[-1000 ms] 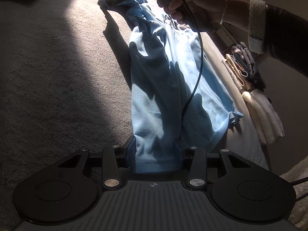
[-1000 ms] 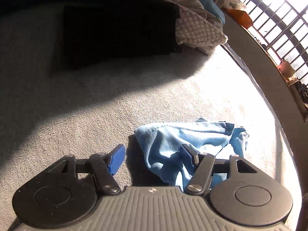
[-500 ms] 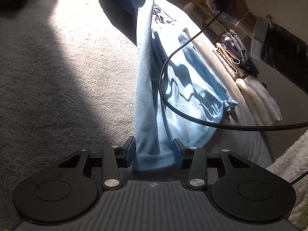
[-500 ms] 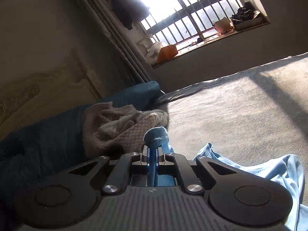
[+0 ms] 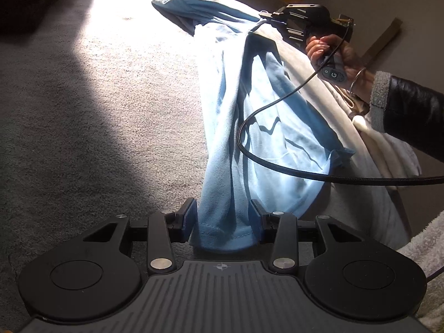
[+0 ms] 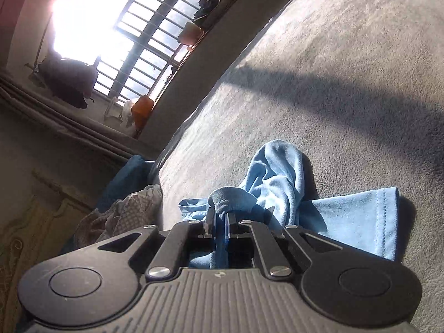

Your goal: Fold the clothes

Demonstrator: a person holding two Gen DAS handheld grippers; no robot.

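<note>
A light blue garment (image 5: 277, 127) lies stretched along the grey bed surface (image 5: 97, 111). My left gripper (image 5: 222, 216) is shut on its near hem, which is bunched between the two fingers. At the far end a hand holds my right gripper (image 5: 265, 16), which pinches the garment's other end. In the right wrist view the right gripper (image 6: 220, 219) is shut on a fold of the blue garment (image 6: 280, 177). A sleeve (image 6: 360, 222) spreads flat to its right.
A stack of folded cream and white clothes (image 5: 388, 144) lies right of the garment. A black cable (image 5: 277, 166) loops over the cloth. In the right wrist view, a checked cloth pile (image 6: 125, 216) and a blue pillow (image 6: 130, 177) sit at the bed's far end, under a barred window (image 6: 144, 41).
My right gripper has shut on the garment's far end, lifted it and carried it to the right, tilting up toward the window. The left gripper kept its hold on the hem.
</note>
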